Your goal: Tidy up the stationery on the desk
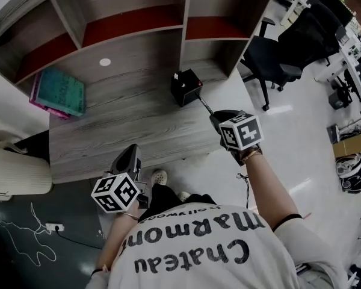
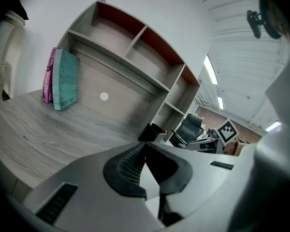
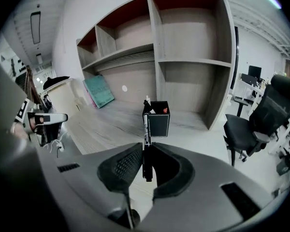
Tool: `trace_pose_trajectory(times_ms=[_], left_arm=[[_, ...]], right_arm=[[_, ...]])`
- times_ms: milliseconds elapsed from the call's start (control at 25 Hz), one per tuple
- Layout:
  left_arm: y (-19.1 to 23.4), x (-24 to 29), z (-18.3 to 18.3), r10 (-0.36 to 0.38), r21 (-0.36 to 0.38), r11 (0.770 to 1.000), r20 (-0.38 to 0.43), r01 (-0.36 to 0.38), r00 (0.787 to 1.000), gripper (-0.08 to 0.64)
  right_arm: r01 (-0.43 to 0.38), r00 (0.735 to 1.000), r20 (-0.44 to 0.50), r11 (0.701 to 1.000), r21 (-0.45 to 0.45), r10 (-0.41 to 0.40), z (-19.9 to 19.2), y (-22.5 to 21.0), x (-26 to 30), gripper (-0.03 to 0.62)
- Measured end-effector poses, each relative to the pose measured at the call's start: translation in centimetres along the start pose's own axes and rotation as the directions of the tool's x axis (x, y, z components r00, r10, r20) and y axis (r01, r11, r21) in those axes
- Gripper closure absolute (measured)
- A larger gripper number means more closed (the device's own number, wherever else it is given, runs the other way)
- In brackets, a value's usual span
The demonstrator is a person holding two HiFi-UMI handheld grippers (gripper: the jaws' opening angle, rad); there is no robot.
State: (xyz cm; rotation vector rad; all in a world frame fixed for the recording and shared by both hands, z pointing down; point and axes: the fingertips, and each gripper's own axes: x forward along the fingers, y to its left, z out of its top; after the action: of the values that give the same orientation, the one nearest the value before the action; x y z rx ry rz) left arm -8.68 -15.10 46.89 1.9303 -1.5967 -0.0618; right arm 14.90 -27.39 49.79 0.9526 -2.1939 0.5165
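A pen [image 3: 145,129], yet to be dropped in, is clamped by the right hand-held gripper [image 3: 146,151] near the pen holder [image 3: 157,120] — apparently part-filled already — with the left hand-held gripper [image 2: 145,148] closed on nothing.

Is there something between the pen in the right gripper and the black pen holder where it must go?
Nothing visible does. The right gripper has its jaws closed on the pen, and the pen's tip points at the pen holder from close by. Only bare desk lies under the short gap between them.

A black marker [image 3: 145,135], held aloft, points toward the upright black pen holder [image 3: 157,122] on the desk [image 3: 111,122].
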Motion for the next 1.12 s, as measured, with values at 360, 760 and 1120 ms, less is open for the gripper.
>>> trace_pose_trajectory(times_ms=[360,760,1120], left_arm=[[0.5,3.7,3.3,-0.050,0.064,0.997,-0.044,0.053,0.998,0.545],[2.5,5.6,5.3,-0.060,0.068,0.996,-0.052,0.063,0.997,0.545],[4.9,4.6,5.0,-0.025,0.020,0.999,-0.042,0.026,0.999,0.545]], right_arm=[[0.013,0.974,-0.217,0.970,-0.242,-0.067,3.3,-2.4,1.4,0.525],[-0.026,0.881,-0.385,0.783,-0.622,-0.276,5.6,-3.5,3.6,0.525],[-0.195,0.755,-0.456,0.502,-0.842,-0.471,6.6,-3.7,5.7,0.523]])
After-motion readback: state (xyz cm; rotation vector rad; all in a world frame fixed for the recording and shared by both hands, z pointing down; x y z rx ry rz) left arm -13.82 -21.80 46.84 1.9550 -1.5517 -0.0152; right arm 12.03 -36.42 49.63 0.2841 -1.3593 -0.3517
